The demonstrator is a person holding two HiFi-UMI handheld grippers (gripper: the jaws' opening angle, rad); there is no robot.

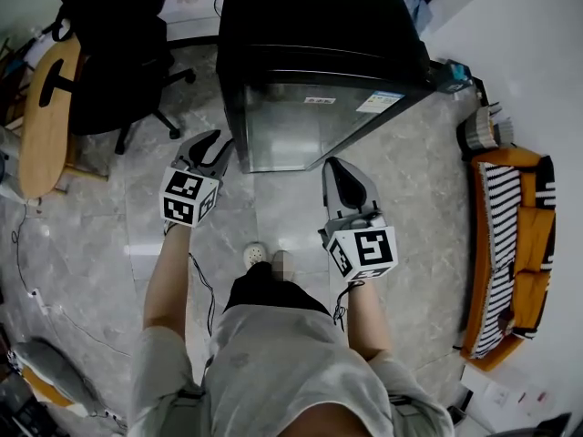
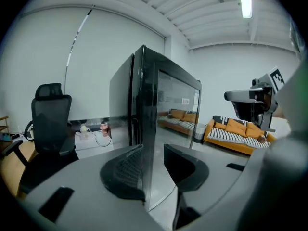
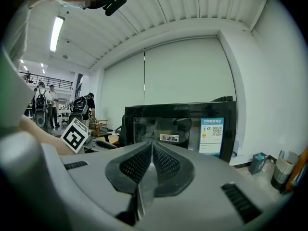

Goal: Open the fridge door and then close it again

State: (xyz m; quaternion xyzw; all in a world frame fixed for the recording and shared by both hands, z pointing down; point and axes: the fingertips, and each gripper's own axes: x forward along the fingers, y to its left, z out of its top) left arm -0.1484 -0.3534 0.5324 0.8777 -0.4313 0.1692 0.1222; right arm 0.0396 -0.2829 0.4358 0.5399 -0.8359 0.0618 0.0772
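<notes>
**Right hand-held gripper faces the fridge, jaws closed together with nothing between them.**
The fridge door appears shut and has a dark glass front. A red-and-white label sits at the door's centre and a blue energy label on its right side. A small blue box stands on the floor right of the fridge. Several persons stand far left of the fridge.

The fridge is glossy black, its door a mirror-smooth, glass-like panel with paper labels. The floor is polished, veined stone. The left tool and right tool are matt grey plastic with black ribbed pads. The sofa is orange and striped cloth. The desk looks wooden.
</notes>
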